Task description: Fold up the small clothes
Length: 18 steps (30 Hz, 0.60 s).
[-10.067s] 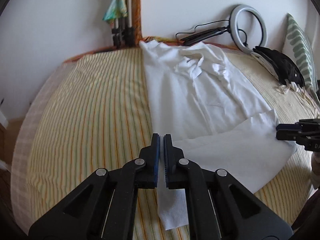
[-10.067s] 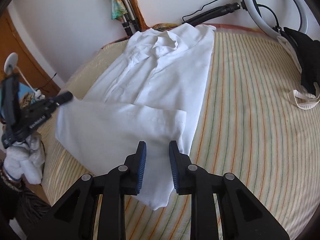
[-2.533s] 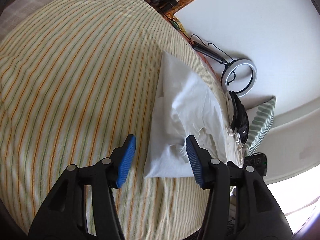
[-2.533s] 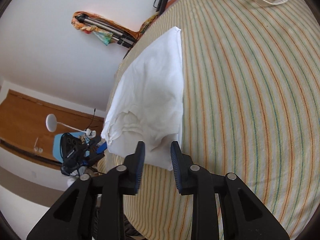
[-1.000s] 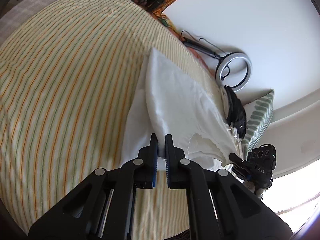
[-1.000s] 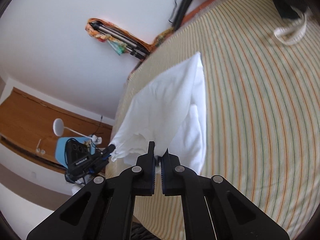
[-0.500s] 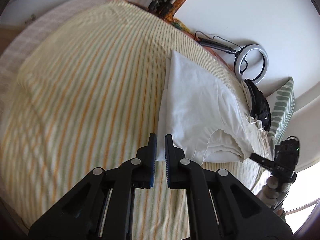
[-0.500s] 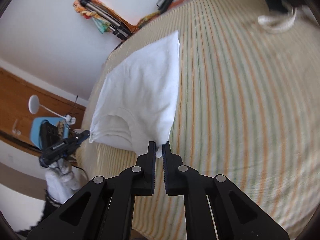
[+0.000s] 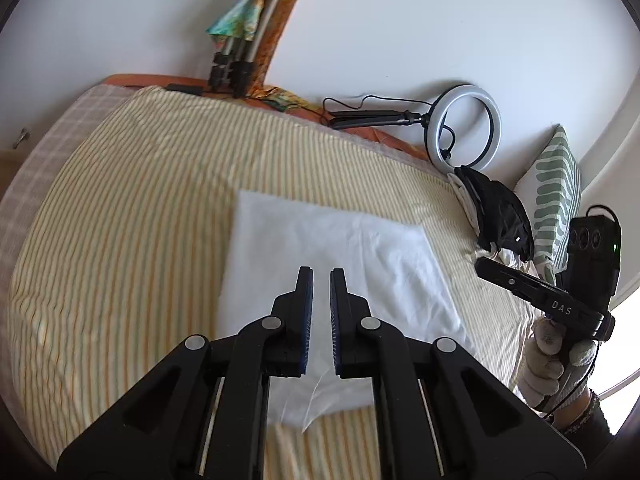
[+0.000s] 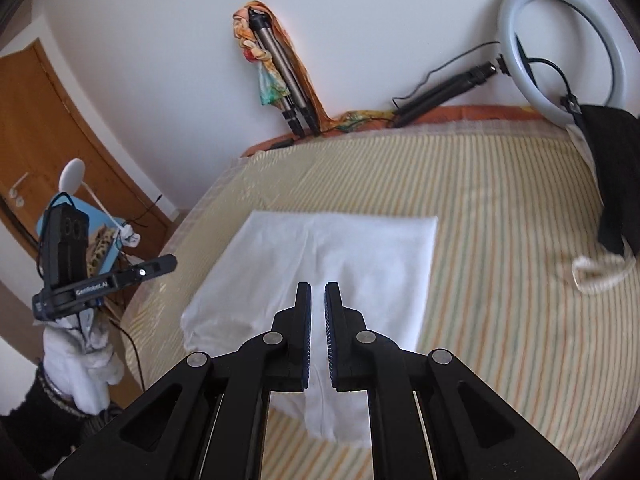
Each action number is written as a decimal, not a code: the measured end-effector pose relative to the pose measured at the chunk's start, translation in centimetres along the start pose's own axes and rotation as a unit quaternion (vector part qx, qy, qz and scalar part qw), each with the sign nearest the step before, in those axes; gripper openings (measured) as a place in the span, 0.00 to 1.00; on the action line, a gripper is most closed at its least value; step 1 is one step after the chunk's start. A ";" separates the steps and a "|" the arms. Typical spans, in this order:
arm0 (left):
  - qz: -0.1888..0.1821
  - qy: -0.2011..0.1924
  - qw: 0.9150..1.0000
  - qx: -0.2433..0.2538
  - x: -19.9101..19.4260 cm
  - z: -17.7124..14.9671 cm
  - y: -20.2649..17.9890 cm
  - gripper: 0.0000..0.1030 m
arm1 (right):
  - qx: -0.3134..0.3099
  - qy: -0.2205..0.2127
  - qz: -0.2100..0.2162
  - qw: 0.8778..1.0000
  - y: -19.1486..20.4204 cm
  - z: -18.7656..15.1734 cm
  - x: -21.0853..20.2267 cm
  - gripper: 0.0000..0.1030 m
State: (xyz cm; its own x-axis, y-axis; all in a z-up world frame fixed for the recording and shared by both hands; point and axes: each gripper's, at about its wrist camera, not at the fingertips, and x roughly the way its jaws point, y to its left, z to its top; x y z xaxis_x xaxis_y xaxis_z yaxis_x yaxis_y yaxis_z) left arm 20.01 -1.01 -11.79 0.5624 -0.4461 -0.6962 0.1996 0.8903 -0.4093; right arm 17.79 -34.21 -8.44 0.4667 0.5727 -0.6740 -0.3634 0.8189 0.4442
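Note:
A white garment [image 9: 332, 256] lies folded into a rectangle on the striped bed [image 9: 120, 220]; it also shows in the right wrist view [image 10: 340, 256]. My left gripper [image 9: 319, 276] hovers above its near edge, jaws a small gap apart and empty. My right gripper [image 10: 318, 290] hovers above the same near edge, jaws a small gap apart and empty. Each gripper appears in the other's view: the right gripper [image 9: 486, 266] at the bed's right side, the left gripper [image 10: 170, 261] at the bed's left side.
A ring light [image 9: 464, 128] on a stand leans against the wall behind the bed. A black garment [image 9: 500, 216] and a green patterned pillow [image 9: 556, 196] lie at the right. A tripod with a scarf [image 10: 276, 80] leans at the wall. A wooden door [image 10: 48, 128] stands left.
Both grippers have let go of the white garment's edge and opened slightly. The garment now lies flat as a folded rectangle, and both grippers have drawn back above its near edge.

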 end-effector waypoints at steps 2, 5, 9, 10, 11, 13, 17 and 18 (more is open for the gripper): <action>0.000 0.004 1.000 0.007 1.2 1.1 -0.7 0.05 | -0.001 -0.001 0.008 1.000 0.0 1.2 1.0 0.07; -0.003 0.012 1.000 0.005 3.7 2.5 -1.2 0.05 | -0.010 0.012 0.000 1.000 0.3 2.5 3.6 0.07; -0.006 0.036 0.999 -0.006 7.9 3.5 -1.1 0.05 | -0.015 0.030 -0.007 0.999 0.3 3.2 6.8 0.07; -0.006 0.041 0.999 -0.006 8.6 3.5 -1.0 0.05 | -0.011 0.033 -0.009 0.999 0.2 3.3 7.6 0.07; -0.004 0.047 0.999 -0.005 9.4 3.6 -1.0 0.05 | -0.009 0.036 -0.011 0.999 0.1 3.4 8.2 0.07; -0.006 0.055 0.998 -0.005 10.9 3.8 -0.9 0.05 | -0.006 0.036 -0.004 0.999 -0.3 3.7 9.4 0.07; 0.004 0.059 0.998 0.000 12.6 3.9 -0.7 0.05 | 0.006 0.041 -0.004 0.999 -0.9 4.1 11.4 0.07; 0.008 0.062 0.998 0.001 13.2 3.8 -0.5 0.05 | 0.007 0.043 -0.008 0.999 -1.0 4.0 11.8 0.07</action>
State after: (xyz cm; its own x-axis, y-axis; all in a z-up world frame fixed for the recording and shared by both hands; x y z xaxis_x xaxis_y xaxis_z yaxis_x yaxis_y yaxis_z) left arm 30.35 -7.01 -18.50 0.4616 -0.4394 -0.7706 0.1932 0.8976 -0.3962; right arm 26.87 -28.14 -14.48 0.4005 0.5552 -0.7289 -0.3447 0.8284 0.4416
